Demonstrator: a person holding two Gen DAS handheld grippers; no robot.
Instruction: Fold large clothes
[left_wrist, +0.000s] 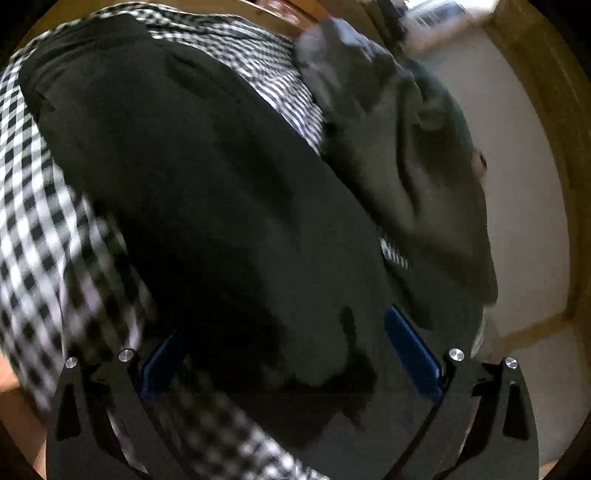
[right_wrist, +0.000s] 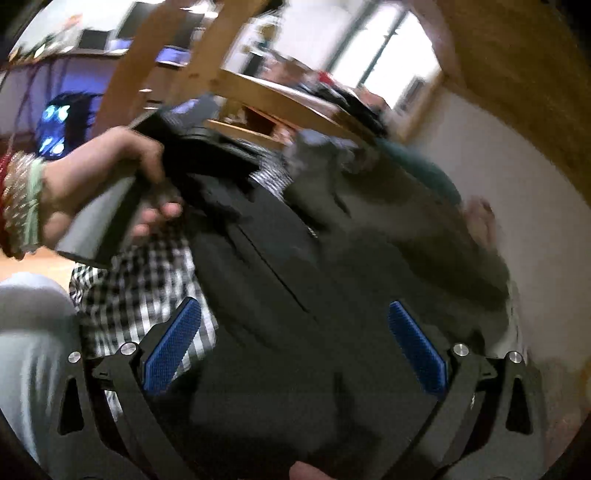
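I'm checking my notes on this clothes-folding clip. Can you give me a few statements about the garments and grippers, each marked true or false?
1. A black garment lies on top of a black-and-white checked cloth. True.
2. The left gripper has its jaws clamped shut. False: they stand wide apart, with dark fabric between them.
3. The right gripper has its jaws open over the black garment. True.
4. The checked cloth is red and white. False: it is black and white.
5. In the right wrist view, the person's hand holding the other gripper wears bangles at the wrist. True.
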